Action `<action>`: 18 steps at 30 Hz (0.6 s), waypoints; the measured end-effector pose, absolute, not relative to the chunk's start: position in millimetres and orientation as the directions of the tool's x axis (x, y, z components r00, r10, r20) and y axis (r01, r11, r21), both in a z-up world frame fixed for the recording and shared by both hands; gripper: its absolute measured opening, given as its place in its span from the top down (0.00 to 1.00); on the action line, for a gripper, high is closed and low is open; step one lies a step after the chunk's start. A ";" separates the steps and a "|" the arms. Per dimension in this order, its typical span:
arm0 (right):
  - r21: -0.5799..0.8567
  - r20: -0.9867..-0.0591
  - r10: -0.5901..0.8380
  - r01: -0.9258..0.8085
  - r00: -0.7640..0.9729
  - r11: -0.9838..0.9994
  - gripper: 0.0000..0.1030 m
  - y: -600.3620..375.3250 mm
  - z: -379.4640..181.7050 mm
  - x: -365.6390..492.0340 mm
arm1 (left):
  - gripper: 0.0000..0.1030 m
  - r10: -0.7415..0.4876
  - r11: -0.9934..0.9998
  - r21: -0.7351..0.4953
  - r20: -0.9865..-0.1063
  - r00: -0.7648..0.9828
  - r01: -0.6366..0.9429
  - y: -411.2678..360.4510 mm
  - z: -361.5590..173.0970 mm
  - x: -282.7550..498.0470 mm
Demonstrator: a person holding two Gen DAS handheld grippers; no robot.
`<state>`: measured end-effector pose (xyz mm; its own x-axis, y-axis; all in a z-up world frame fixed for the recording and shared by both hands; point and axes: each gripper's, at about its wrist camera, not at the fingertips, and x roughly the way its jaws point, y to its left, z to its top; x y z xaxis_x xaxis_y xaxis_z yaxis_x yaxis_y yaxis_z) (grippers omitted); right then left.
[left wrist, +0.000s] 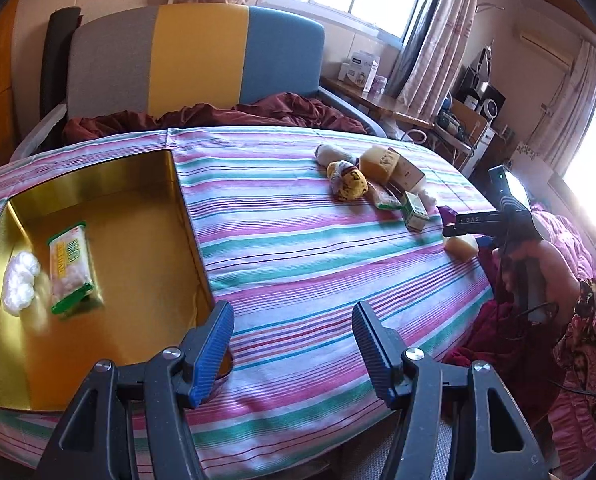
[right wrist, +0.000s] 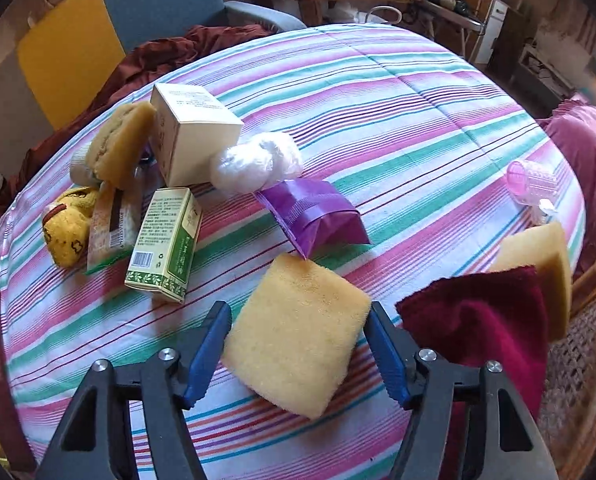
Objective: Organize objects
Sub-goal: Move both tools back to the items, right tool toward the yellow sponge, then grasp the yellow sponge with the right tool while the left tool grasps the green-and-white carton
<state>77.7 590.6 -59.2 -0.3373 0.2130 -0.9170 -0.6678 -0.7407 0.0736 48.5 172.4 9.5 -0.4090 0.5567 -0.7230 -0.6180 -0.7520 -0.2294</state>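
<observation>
My right gripper (right wrist: 298,308) points steeply down at the striped table, and its blue pads touch both sides of a yellow sponge (right wrist: 298,332). From the left wrist view this right gripper (left wrist: 464,226) sits at the table's right edge, over the same sponge (left wrist: 462,246). My left gripper (left wrist: 293,312) hangs open and empty above the cloth, beside a gold tin (left wrist: 185,216). Inside the tin lie a green snack packet (left wrist: 69,270) and a white cotton wad (left wrist: 19,280).
A loose pile holds a white box (right wrist: 189,132), green box (right wrist: 165,240), purple packet (right wrist: 314,212), white wad (right wrist: 253,160), yellow plush (right wrist: 67,232) and a tan sponge (right wrist: 121,144). At the right edge are a dark red towel (right wrist: 478,320), another sponge (right wrist: 538,256) and a pink cup (right wrist: 532,182).
</observation>
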 end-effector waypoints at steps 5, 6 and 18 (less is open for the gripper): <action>0.072 -0.903 0.218 -0.630 -0.370 -0.773 0.37 587.0 -62.2 82.4 | 0.40 0.551 -0.727 -0.202 -0.741 -0.384 -0.656 200.0 5.7 50.2; 0.072 -0.901 0.218 -0.625 -0.375 -0.777 0.39 586.4 -60.4 83.1 | 0.40 0.552 -0.721 -0.198 -0.744 -0.377 -0.664 206.5 4.7 50.3; 0.168 -0.851 0.169 -0.563 -0.497 -0.810 0.42 583.6 -36.6 90.3 | 0.40 0.579 -0.637 -0.221 -0.769 -0.270 -0.738 310.0 -19.9 39.8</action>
<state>90.3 583.6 -36.6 -0.4968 0.1689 -0.8513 -0.5626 -0.8095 0.1677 39.8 310.0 -19.9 -0.2704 0.5793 -0.7690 -0.7383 -0.6374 -0.2205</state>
